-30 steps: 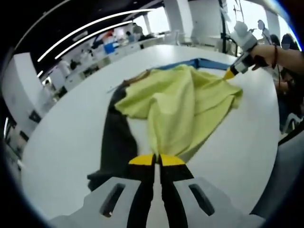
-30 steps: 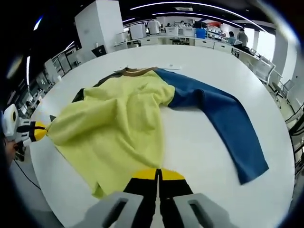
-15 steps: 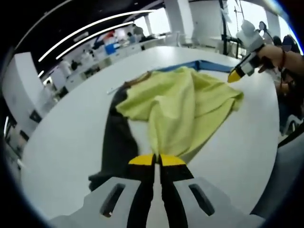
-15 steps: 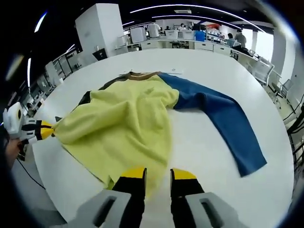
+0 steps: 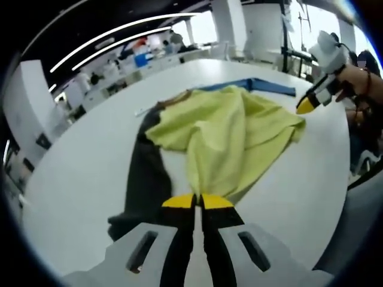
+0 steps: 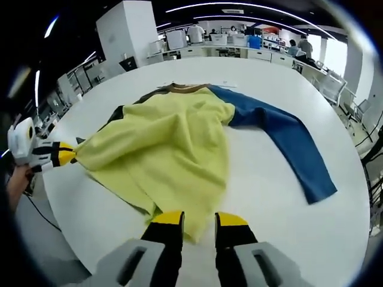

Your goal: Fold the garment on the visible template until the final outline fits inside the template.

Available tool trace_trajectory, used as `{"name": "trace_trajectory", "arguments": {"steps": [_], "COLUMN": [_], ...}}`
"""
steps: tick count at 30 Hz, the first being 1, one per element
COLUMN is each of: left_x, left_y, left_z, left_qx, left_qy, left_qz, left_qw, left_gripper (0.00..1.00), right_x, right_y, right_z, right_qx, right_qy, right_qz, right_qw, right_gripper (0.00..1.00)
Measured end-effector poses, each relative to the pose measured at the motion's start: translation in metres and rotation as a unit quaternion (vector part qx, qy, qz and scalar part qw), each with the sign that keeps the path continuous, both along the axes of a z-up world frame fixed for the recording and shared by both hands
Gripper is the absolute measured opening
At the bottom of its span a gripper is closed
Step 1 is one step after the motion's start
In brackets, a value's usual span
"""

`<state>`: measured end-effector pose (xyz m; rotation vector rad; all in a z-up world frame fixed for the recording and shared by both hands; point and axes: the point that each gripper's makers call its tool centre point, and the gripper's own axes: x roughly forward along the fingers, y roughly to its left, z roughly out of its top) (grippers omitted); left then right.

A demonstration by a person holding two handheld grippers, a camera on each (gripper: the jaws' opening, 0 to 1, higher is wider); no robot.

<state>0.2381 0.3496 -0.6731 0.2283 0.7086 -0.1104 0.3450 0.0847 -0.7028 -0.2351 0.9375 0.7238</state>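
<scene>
The yellow knit garment with one blue sleeve and one dark grey sleeve (image 6: 173,149) lies spread on the round white bench (image 6: 275,239), its brown collar on the side of the body away from the right claw. The left claw (image 5: 198,201) has its yellow tips pressed together on a corner of the yellow hem, and in the right gripper view that same left claw (image 6: 70,155) pinches the corner just off the garment's dark-sleeve side. The right claw (image 6: 198,219) stands wide and holds nothing, its tips hovering just at the near hem; in the left gripper view it hangs apart from the cloth beyond the yellow body.

I cannot make out a template outline under the garment, so the fold line must be judged from the body's own edges. To do this fold well, the right claw probably needs a firm pinch on the hem corner before the left lifts, so both corners travel level towards the collar and the cloth does not twist.

The blue sleeve (image 6: 281,143) stretches well out from the body towards the bench rim; the dark sleeve (image 5: 146,179) lies beside the body. Bare bench remains around the garment, most of it beyond the collar.
</scene>
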Motion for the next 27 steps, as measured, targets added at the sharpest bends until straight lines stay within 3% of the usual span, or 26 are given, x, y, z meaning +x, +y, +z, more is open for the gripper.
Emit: {"name": "trace_trajectory", "arguments": {"steps": [12,23,27], "left_x": [0.0,-0.001,0.0], "left_y": [0.0,0.001,0.002], "left_z": [-0.001,-0.002,-0.003], "left_qx": [-0.005,-0.005,-0.005], "left_qy": [0.002,0.003,0.004], "left_qz": [0.001,0.002,0.004], "left_qw": [1.0,1.0,1.0], "left_gripper": [0.0,0.0,0.0], "right_x": [-0.006,-0.013,-0.013], "right_y": [-0.007,-0.007,-0.009], "right_z": [-0.012,-0.018,-0.019], "right_qx": [-0.006,-0.02,-0.02], "right_qy": [0.021,0.028,0.029], "right_qz": [-0.042,-0.036,-0.033], "right_qw": [0.9989,0.9987,0.9988], "right_gripper": [0.15,0.01,0.0]}}
